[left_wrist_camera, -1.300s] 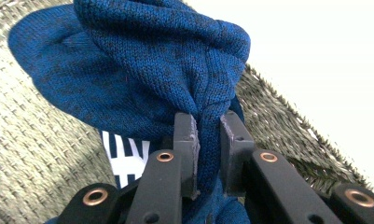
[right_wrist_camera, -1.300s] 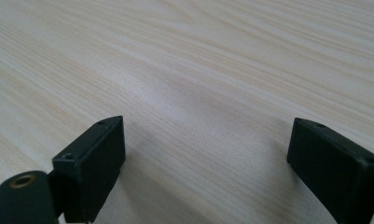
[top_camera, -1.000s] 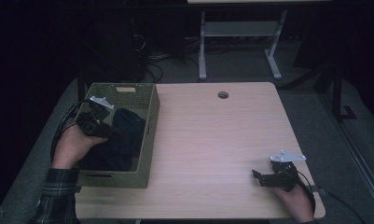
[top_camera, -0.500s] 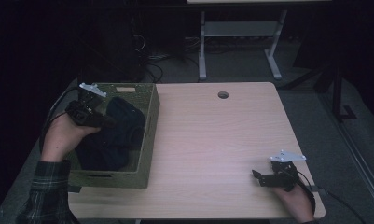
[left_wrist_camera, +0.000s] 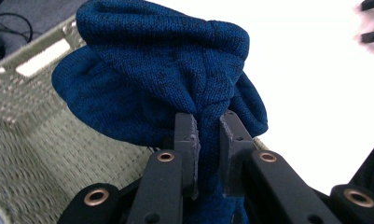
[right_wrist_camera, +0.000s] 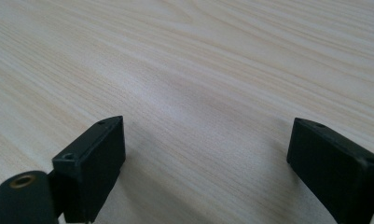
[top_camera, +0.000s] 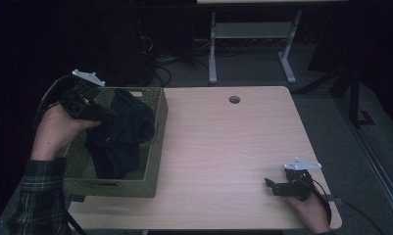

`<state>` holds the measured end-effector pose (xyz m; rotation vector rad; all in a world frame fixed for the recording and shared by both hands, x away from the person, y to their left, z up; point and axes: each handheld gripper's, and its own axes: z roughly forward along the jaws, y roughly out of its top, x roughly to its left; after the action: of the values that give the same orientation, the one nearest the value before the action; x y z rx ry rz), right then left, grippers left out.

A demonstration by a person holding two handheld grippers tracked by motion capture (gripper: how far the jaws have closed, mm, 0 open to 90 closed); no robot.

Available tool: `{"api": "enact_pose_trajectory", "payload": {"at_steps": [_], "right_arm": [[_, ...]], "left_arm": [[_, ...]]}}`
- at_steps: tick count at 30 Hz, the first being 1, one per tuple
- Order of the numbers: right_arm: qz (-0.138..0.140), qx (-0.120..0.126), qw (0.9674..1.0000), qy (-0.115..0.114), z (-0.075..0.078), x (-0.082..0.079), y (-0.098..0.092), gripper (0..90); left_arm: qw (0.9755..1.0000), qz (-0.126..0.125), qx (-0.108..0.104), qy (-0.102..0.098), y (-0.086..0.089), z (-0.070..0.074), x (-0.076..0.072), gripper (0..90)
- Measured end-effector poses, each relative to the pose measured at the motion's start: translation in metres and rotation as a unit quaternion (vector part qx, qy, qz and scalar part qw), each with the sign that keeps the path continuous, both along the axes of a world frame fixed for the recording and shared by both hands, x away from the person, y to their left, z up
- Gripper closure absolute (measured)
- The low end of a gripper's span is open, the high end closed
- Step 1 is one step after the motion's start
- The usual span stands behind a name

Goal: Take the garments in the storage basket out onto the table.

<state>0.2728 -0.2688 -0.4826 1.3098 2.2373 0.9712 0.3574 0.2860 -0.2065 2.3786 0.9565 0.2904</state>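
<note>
The left gripper (left_wrist_camera: 208,135) has its jaws drawn in tight on a bunched fold of a dark blue knitted garment (left_wrist_camera: 175,74), the pads pinching the wool between them. In the high view that garment (top_camera: 120,132) hangs from the left gripper (top_camera: 103,113) over the woven basket (top_camera: 157,142), its upper part lifted above the basket's rim while its lower part trails down inside. The basket stands at the table's left end; the bare wooden table (top_camera: 223,147) stretches away to the basket's right, with a small round hole (top_camera: 234,99) near its far edge. The right gripper (top_camera: 272,185) rests on the table well apart from the basket, toward the near right corner, and the right gripper view shows its jaws spread wide with nothing but tabletop (right_wrist_camera: 198,70) between them. As I judge it, the pick is made and the lift is under way: the garment is gripped but not yet clear of the basket, and carrying it out and setting it down remain.
</note>
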Motion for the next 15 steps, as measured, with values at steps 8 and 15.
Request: {"api": "enact_pose_trajectory", "payload": {"at_steps": [8,15], "right_arm": [[0.001,0.0,1.0,0.0,0.0,0.0,0.0,11.0],[0.001,-0.001,1.0,0.0,0.0,0.0,0.0,11.0]], "left_arm": [[0.9997,-0.016,-0.007,-0.016,-0.011,0.023,-0.001,79.6],[0.9991,-0.032,-0.012,-0.024,-0.026,0.04,-0.002,79.6]]}}
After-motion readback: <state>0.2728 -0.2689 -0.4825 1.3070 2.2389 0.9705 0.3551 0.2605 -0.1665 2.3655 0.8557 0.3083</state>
